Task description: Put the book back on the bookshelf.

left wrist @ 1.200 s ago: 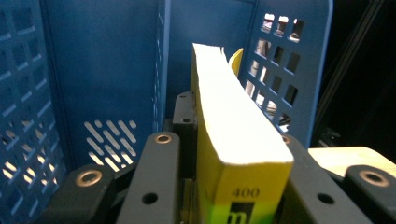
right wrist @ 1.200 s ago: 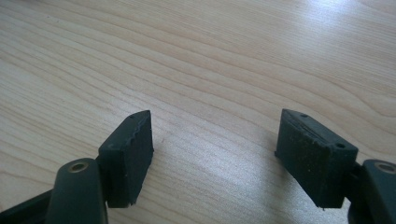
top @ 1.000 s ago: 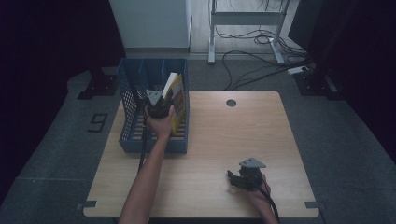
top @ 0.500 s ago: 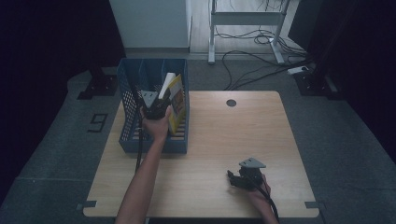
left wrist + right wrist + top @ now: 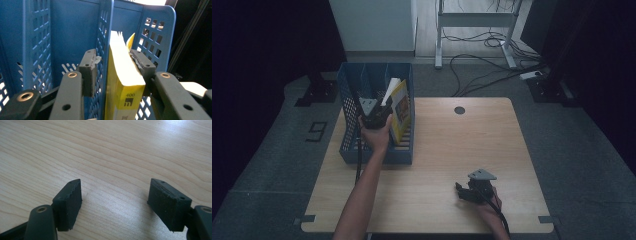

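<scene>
Tabletop (image 5: 432, 150) of pale wood carries a blue slotted file rack (image 5: 349, 122) at its far left corner, and a yellow book (image 5: 401, 107) stands upright in the rack's rightmost compartment, leaning a little to the right. The left tongs (image 5: 374, 114) reach into the rack from the near side; in the left gripper view the left tongs (image 5: 116, 61) straddle both the book (image 5: 123, 82) and a perforated blue divider (image 5: 102, 50), with the divider just left of the book. Their jaws have just been opening: the left pad stands apart from the divider, while the right pad lies against the book's right edge, whether pressing or merely touching I cannot tell. The right tongs (image 5: 464, 192) rest low on the near right part of the tabletop, well apart from the rack. In the right gripper view the right tongs (image 5: 113, 197) stand wide with bare wood (image 5: 112, 157) between the pads.
</scene>
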Tool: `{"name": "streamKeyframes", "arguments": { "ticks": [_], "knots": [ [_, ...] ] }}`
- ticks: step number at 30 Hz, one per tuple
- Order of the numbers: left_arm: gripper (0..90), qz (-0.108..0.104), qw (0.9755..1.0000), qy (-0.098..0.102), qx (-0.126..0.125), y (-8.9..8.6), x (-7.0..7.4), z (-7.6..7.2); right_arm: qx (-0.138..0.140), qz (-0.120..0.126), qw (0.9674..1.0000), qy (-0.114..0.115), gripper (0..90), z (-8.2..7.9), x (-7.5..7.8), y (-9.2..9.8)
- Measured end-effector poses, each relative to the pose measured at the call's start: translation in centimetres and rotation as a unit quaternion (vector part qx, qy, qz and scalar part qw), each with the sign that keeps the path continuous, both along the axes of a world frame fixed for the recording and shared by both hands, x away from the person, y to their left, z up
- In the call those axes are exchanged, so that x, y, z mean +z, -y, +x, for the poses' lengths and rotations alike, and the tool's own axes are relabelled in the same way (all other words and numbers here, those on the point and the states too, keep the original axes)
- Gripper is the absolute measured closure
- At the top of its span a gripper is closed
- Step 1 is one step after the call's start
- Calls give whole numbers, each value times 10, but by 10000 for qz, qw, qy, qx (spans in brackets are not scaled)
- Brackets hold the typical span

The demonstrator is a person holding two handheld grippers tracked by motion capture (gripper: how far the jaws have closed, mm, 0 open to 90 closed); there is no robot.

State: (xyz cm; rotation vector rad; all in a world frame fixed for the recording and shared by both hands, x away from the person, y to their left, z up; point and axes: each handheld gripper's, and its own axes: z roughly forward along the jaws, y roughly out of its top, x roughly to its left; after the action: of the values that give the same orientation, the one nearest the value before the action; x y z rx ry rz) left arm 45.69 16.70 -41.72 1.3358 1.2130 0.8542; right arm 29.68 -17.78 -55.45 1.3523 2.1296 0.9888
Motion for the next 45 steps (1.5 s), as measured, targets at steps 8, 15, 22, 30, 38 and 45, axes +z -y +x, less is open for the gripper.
{"name": "streamKeyframes", "arguments": {
  "ticks": [8,15,22,30,38,45],
  "knots": [
    [506,-61,9997,-39,-244,0,2,-6,-2,12,10000,-5,265,0,0,0],
    [468,-97,9988,26,-473,-4,8,-19,-4,8,10000,-3,265,0,0,0],
    [460,-150,9975,21,-689,-16,12,-37,6,-6,10000,9,265,0,0,0],
    [458,-153,9944,-141,-1039,-22,4,-56,1,-13,10000,12,263,1,0,0],
    [452,-25,9881,-423,-1477,-22,-12,-77,-11,-6,10000,14,262,1,0,0],
    [448,-172,9825,-660,-1735,-29,-27,-97,-12,-8,10000,6,262,1,0,0]
  ]
}}
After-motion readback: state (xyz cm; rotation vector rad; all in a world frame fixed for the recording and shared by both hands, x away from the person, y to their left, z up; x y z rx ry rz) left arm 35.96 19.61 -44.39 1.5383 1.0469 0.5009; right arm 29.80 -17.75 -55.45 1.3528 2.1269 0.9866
